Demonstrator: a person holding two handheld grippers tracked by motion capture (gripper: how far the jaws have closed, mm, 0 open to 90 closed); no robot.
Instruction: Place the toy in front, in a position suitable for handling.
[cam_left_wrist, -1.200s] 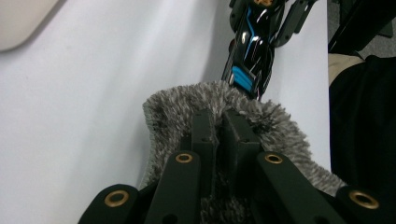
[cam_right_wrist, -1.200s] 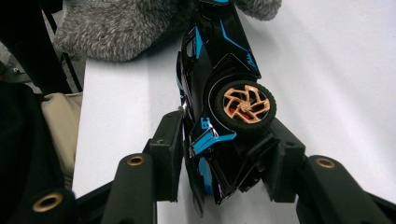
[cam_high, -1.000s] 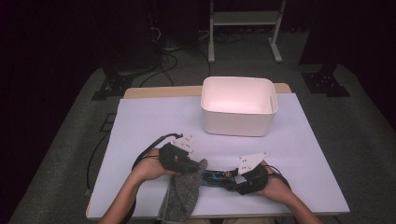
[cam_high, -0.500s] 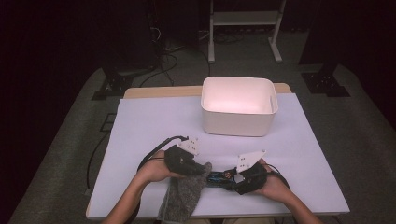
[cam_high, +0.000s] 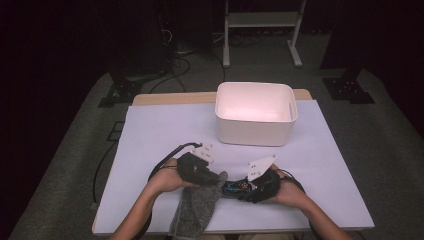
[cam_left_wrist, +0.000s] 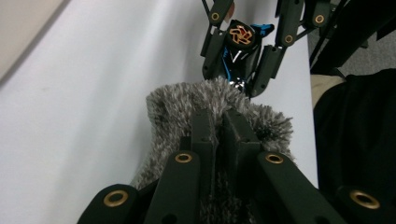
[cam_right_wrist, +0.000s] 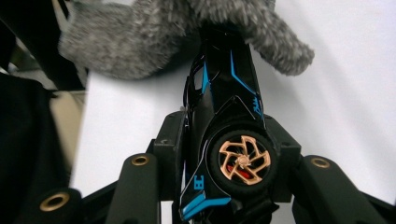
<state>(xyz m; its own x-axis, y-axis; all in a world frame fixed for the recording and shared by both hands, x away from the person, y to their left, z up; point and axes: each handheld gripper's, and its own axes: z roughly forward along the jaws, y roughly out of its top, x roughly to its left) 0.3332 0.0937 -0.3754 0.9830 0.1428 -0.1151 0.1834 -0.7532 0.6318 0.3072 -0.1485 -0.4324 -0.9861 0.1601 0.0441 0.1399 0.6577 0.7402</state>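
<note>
Two grips meeting at the tabletop's near edge: right gripper (cam_right_wrist: 219, 154) jaws clamped on the black toy car (cam_right_wrist: 224, 107), nose pointing straight into the fuzzy grey sock (cam_left_wrist: 210, 105) pinched closed by the left gripper (cam_left_wrist: 219, 135).

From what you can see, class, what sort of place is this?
Probably a lab or studio set up for recording: a covered table in a dark room, cables on the floor, a metal stand behind.
</note>
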